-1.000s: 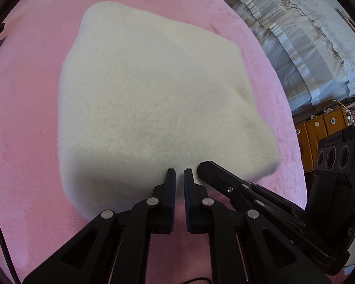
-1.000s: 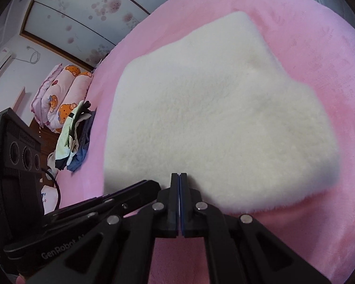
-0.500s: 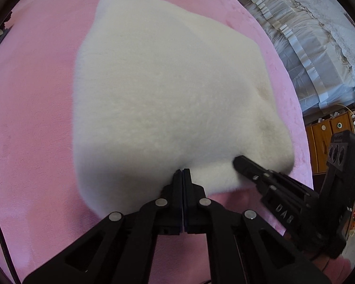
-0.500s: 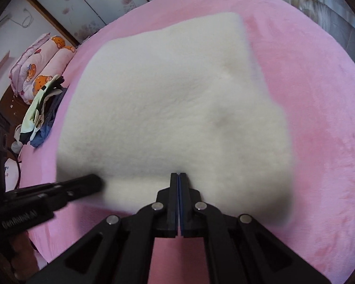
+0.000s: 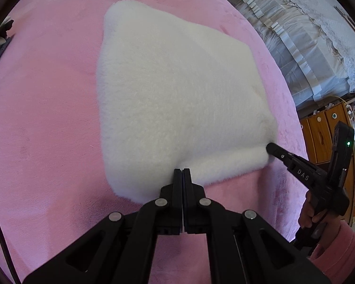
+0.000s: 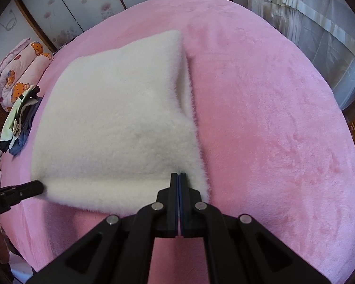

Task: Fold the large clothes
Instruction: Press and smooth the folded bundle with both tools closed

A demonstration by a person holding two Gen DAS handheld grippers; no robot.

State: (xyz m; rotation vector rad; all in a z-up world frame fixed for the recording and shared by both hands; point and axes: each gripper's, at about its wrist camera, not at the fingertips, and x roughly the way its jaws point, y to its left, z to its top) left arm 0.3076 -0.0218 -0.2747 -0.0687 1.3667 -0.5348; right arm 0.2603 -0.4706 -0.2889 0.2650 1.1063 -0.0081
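A white fluffy garment (image 5: pixel 177 94) lies folded flat on the pink bed cover (image 5: pixel 47 118); a lower layer shows along its near edge. My left gripper (image 5: pixel 182 170) is shut, its tips pressed into the pile near the left end of that edge. No fabric shows between its pads. In the right wrist view the garment (image 6: pixel 118 118) fills the left half, and my right gripper (image 6: pixel 178 174) is shut over its near right corner. Each view catches the other gripper at a corner: the right gripper (image 5: pixel 271 148) and the left gripper (image 6: pixel 39 187).
A hand (image 5: pixel 310 215) in a pink sleeve (image 5: pixel 338 253) holds the right gripper. A heap of clothes (image 6: pixel 19 118) and bear-print pillows (image 6: pixel 19 71) sit at the bed's far left. Pale curtains (image 5: pixel 295 35) and wooden drawers (image 5: pixel 324 123) stand past the right side.
The left jaws have closed from a small gap. The two grippers have drawn apart along the near edge, from side by side out to opposite corners. The near edge now lies straighter.
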